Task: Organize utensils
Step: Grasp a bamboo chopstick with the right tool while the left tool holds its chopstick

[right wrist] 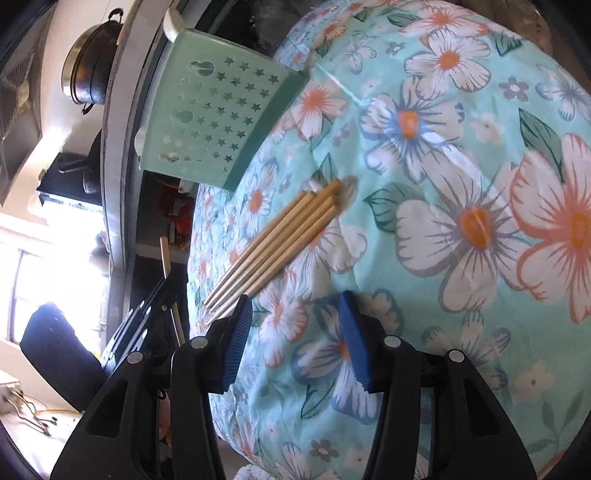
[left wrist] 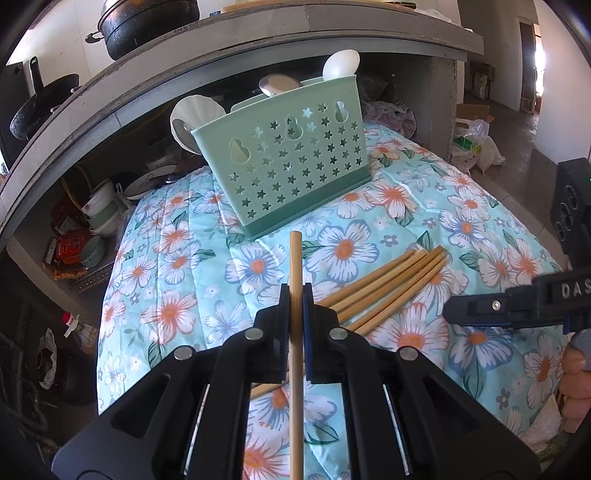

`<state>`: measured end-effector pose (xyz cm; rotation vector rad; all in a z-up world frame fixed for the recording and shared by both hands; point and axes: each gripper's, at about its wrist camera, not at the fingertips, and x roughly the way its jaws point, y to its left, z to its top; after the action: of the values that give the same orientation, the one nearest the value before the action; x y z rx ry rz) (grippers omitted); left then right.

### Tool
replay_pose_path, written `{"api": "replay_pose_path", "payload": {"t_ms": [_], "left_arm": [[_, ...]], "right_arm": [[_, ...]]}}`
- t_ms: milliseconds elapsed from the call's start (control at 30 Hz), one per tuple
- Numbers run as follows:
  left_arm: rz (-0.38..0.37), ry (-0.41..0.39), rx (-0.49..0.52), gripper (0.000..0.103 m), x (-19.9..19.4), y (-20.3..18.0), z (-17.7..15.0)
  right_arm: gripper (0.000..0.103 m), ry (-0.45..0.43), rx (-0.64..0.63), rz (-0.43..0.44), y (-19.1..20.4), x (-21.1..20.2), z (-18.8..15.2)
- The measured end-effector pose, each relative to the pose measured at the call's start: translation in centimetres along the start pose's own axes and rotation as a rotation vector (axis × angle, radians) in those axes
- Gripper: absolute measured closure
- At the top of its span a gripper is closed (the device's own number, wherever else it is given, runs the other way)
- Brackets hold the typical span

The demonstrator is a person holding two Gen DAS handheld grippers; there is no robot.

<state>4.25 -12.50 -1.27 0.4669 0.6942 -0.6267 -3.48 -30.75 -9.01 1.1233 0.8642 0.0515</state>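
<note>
My left gripper point(left wrist: 295, 295) is shut on a single wooden chopstick point(left wrist: 295, 266) that points up toward the mint green star-cut utensil holder point(left wrist: 291, 162). The holder stands on the floral cloth and has spoons point(left wrist: 279, 84) sticking out of it. Several more chopsticks point(left wrist: 391, 284) lie in a bundle on the cloth to the right of my left gripper. In the right wrist view my right gripper point(right wrist: 295, 325) is open and empty, just below the bundle point(right wrist: 277, 240), with the holder point(right wrist: 218, 118) farther up left. My left gripper point(right wrist: 147, 317) with its chopstick shows at the left.
The floral cloth point(left wrist: 461, 229) covers a rounded surface that drops off at the edges. A grey concrete shelf point(left wrist: 221, 48) carries a black pot point(left wrist: 147, 22). Bowls point(left wrist: 103, 210) and boxes sit under it at the left. A black speaker point(left wrist: 572, 203) stands at the right.
</note>
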Motion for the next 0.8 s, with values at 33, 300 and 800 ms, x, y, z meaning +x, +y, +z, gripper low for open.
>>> {"api": "replay_pose_path", "payload": {"t_ms": [33,300,800], "left_arm": [[-0.001,-0.002,-0.001,0.098,0.0,0.0,0.0],[-0.005,-0.010,-0.001,0.098,0.3,-0.2,0.3],[-0.011,-0.007,-0.011,0.098,0.7,-0.1,0.2]], "right_arm": [[0.055,-0.001,0.015,0.012,-0.1,0.1,0.3],[0.060,-0.020,0.130,0.044,-0.4,1.6,2.4],[0.091,-0.098,0.276,0.041,-2.5,1.5,3.3]]}}
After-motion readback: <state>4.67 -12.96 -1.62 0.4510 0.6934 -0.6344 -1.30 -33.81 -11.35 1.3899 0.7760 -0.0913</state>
